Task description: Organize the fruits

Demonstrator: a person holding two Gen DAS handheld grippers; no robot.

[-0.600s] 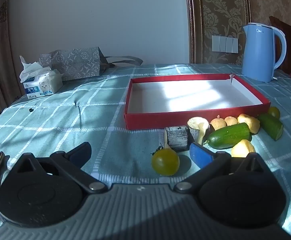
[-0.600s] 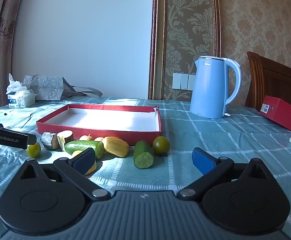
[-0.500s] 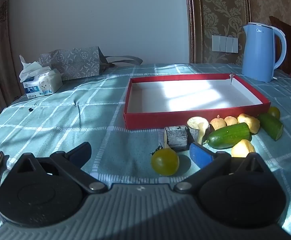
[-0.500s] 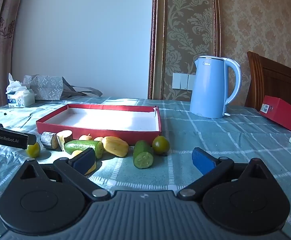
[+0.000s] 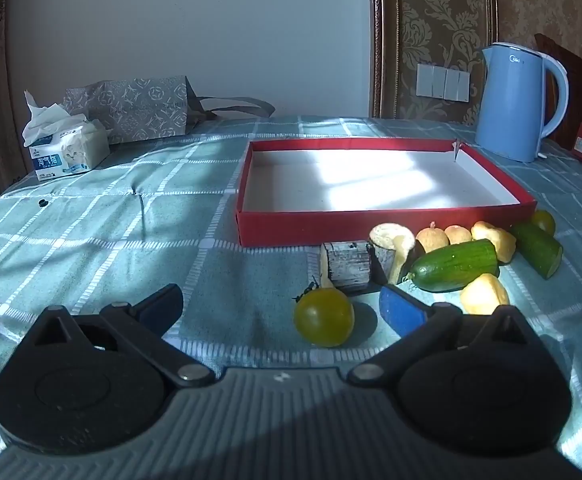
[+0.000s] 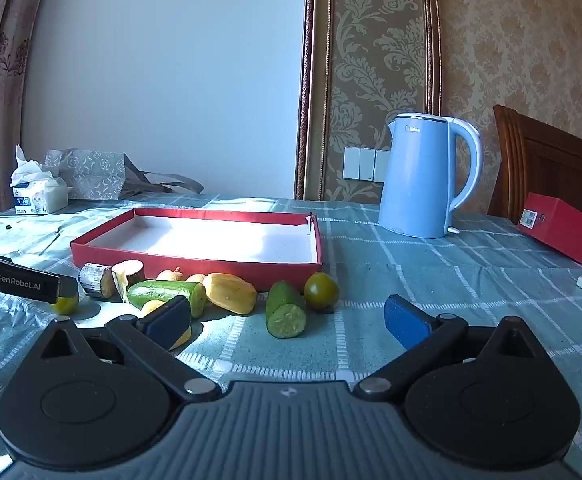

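Currently, the red tray (image 5: 375, 227) holds nothing; all produce (image 5: 455, 266) lies near it; both grippers (image 5: 281, 306) (image 6: 287, 316) spread wide, empty.

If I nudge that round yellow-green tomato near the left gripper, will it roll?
Probably: the tomato looks nearly spherical and sits free on the flat tablecloth. Its glossy skin may slip between pads. The cloth's weave might slow it somewhat.
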